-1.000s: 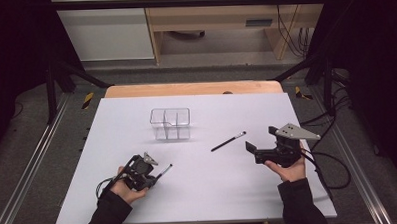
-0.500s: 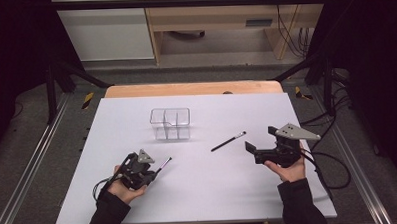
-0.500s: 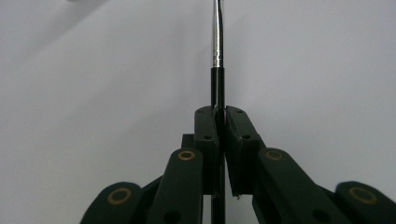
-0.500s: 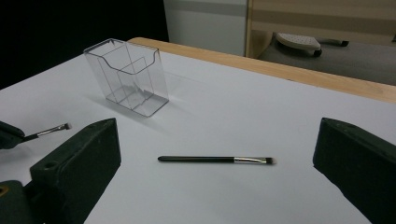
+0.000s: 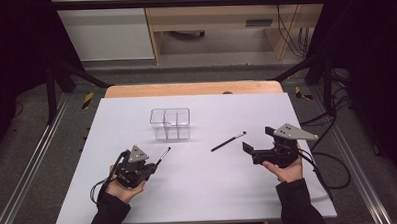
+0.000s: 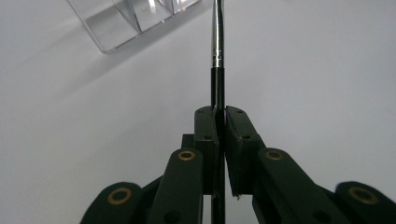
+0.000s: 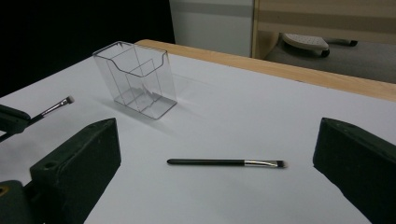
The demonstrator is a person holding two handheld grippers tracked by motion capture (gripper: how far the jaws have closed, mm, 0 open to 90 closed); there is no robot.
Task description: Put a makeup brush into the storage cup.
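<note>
Left gripper (image 5: 156,165) clamps one brush (image 5: 164,155); right gripper (image 5: 257,145) wide, empty; second brush (image 5: 228,141) on counter (image 5: 199,192); organiser (image 5: 170,124) unfilled.

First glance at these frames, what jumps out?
The clear three-part acrylic holder stands empty mid-table, the one upright thing on the white sheet. The left tongs are shut on a thin makeup brush, its bristle tip angled toward the holder. A second brush lies flat on the table just ahead of the right tongs, whose jaws stand wide open.
</note>
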